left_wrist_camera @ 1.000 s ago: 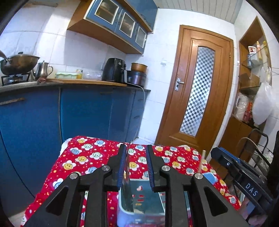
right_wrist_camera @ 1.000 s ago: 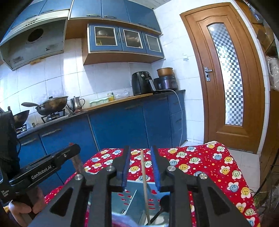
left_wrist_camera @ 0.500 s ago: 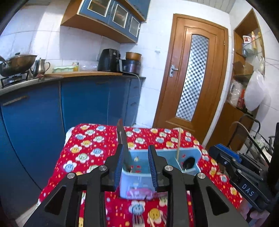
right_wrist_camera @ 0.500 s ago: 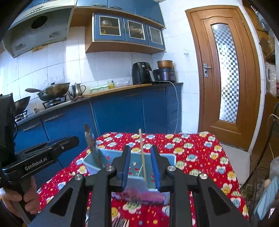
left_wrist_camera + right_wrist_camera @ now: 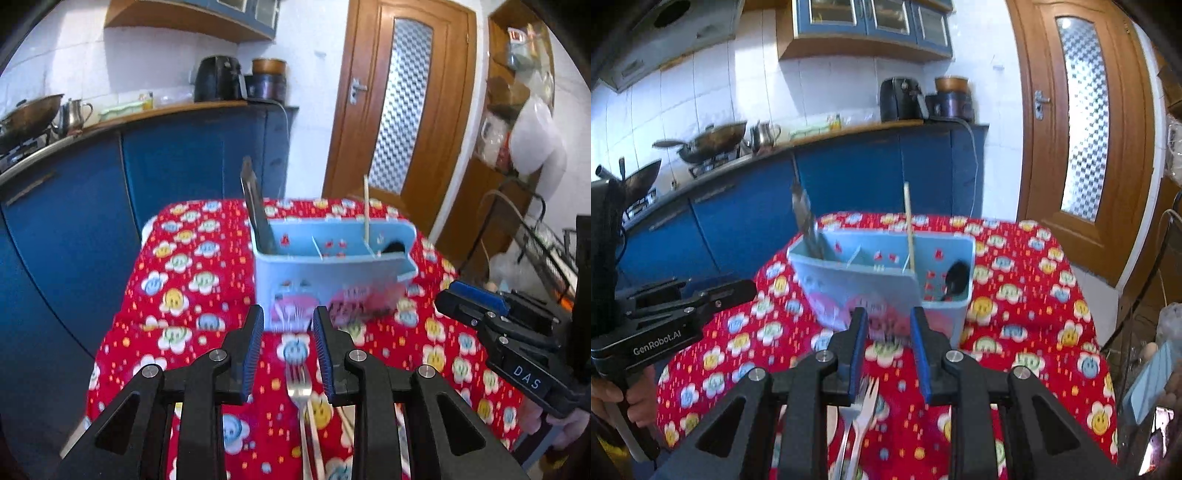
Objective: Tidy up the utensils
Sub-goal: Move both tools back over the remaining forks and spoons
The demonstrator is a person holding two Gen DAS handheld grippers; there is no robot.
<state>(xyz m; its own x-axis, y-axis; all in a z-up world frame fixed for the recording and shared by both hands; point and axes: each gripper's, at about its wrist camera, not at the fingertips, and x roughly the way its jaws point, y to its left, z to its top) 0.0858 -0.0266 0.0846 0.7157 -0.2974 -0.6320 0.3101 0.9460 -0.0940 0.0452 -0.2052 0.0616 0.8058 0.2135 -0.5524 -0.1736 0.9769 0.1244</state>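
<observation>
Left wrist: my left gripper [image 5: 288, 345] has jaws spread, empty, above a fork [image 5: 300, 384] on the red tablecloth [image 5: 192, 273]. Ahead, the blue caddy [image 5: 332, 264] holds a knife [image 5: 255, 206] and chopstick [image 5: 366, 206].

Right wrist: my right gripper [image 5: 885, 354], jaws spread, over forks [image 5: 862, 410]; caddy [image 5: 871, 280] ahead, spoon [image 5: 955, 278] inside.

Wok [image 5: 716, 137] (kettle [image 5: 764, 134] beside), door [image 5: 1086, 122]

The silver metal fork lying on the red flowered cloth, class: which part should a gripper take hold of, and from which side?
Grip the silver metal fork at its narrow neck just behind the tines, coming straight down from above. It lies flat on the red flowered tablecloth, tines toward the light blue plastic caddy, so only its thin sides offer purchase. The open left gripper already straddles it.
</observation>
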